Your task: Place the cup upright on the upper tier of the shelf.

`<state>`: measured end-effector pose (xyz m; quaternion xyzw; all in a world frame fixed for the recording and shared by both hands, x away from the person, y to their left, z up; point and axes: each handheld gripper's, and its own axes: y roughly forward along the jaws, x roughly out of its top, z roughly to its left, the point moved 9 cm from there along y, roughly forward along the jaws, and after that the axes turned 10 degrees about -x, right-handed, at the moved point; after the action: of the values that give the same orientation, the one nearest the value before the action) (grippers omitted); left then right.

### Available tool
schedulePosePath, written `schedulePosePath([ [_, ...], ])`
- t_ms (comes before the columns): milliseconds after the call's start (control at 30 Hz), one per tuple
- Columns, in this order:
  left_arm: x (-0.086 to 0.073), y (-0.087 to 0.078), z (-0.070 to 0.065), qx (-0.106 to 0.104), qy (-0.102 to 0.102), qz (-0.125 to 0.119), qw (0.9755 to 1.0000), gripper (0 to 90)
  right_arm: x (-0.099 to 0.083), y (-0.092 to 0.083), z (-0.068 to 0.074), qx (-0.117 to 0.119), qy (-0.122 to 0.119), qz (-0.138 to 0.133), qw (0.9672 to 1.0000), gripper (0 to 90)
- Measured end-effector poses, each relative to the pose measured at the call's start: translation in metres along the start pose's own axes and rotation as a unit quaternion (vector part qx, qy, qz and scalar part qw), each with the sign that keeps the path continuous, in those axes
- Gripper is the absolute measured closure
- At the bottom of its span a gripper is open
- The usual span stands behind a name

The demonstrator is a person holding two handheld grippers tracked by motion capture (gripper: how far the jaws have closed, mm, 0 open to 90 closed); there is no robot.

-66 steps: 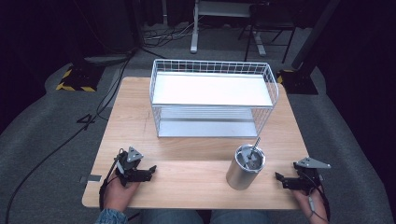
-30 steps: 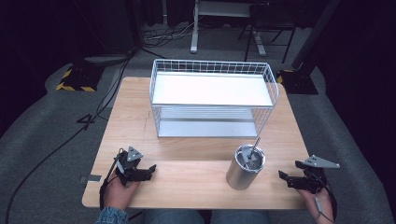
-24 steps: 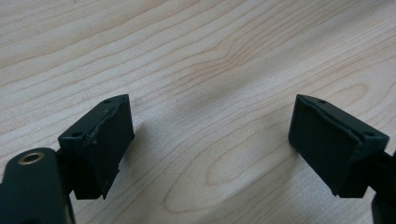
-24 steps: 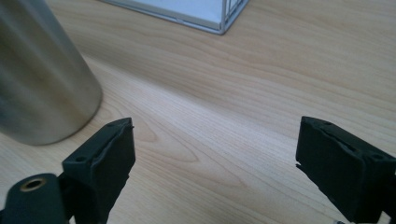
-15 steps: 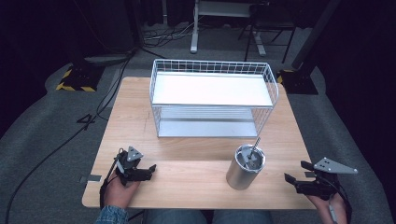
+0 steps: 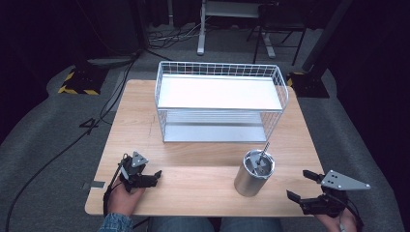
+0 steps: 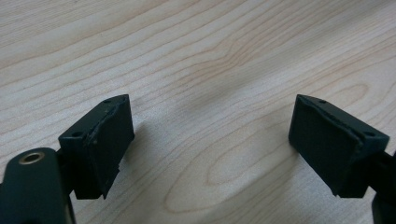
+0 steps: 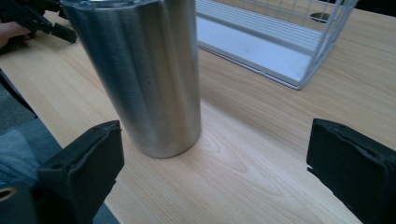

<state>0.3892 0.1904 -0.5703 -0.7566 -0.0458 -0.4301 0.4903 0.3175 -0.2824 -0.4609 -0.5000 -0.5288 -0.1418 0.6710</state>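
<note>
My right gripper [image 6: 303,188] has drifted right, jaws just opened, empty, near the steel cup [image 6: 253,172]; left gripper [image 6: 153,175] looks open.

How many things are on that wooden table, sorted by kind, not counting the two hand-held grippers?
Steel cup: 1
Metal rod standing in the cup: 1
White wire rack: 1
Total: 3

no text, label or number can be read.
</note>
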Motion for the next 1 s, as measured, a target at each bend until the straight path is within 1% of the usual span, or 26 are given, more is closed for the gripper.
schedulePosePath([
  [100, 0.000, 0.000, 0.000, 0.001, 0.001, 0.000, 1.0000, 14.6, 0.001, 0.003, 0.004, 0.005, -0.003, -0.002, 1.0000, 3.3],
  [133, 0.000, 0.000, 0.000, 0.000, 0.000, -0.001, 1.0000, 14.6, 0.001, 0.007, 0.010, 0.012, -0.002, 0.002, 0.9999, 0.4],
  [167, 0.000, 0.000, 0.000, 0.000, 0.000, 0.000, 1.0000, 14.6, 0.001, 0.009, 0.013, 0.015, -0.002, 0.003, 0.9999, 0.0],
  [367, 0.000, 0.000, 0.000, 0.001, 0.001, 0.000, 1.0000, 14.6, 0.001, 0.020, 0.028, 0.035, -0.004, 0.002, 0.9994, 0.0],
  [500, 0.000, 0.000, 0.001, 0.002, 0.002, 0.002, 1.0000, 14.7, 0.000, 0.032, 0.042, 0.052, -0.014, 0.006, 0.9985, 0.0],
  [567, 0.000, 0.000, 0.001, 0.002, 0.002, 0.002, 1.0000, 14.7, -0.001, 0.035, 0.044, 0.056, -0.016, 0.006, 0.9983, 0.0],
  [600, 0.000, 0.000, 0.001, 0.002, 0.002, 0.001, 1.0000, 14.7, -0.001, 0.040, 0.049, 0.063, -0.018, 0.005, 0.9979, 0.0],
  [633, 0.000, 0.000, 0.001, 0.002, 0.002, 0.001, 1.0000, 14.7, -0.001, 0.040, 0.049, 0.063, -0.018, 0.005, 0.9979, 0.0],
  [667, 0.000, 0.000, 0.001, 0.002, 0.002, 0.001, 1.0000, 14.6, 0.000, 0.046, 0.053, 0.067, -0.018, 0.002, 0.9976, 0.0],
  [833, 0.000, 0.000, 0.001, 0.002, 0.003, 0.001, 1.0000, 14.7, 0.001, 0.059, 0.059, 0.070, -0.022, -0.002, 0.9973, 0.0],
  [933, 0.000, 0.000, 0.001, 0.002, 0.002, 0.001, 1.0000, 14.7, 0.001, 0.069, 0.060, 0.068, -0.020, -0.003, 0.9975, 0.0],
  [1000, 0.000, 0.000, 0.001, 0.002, 0.002, 0.002, 1.0000, 14.7, 0.001, 0.074, 0.061, 0.071, -0.013, -0.004, 0.9974, 0.0],
])
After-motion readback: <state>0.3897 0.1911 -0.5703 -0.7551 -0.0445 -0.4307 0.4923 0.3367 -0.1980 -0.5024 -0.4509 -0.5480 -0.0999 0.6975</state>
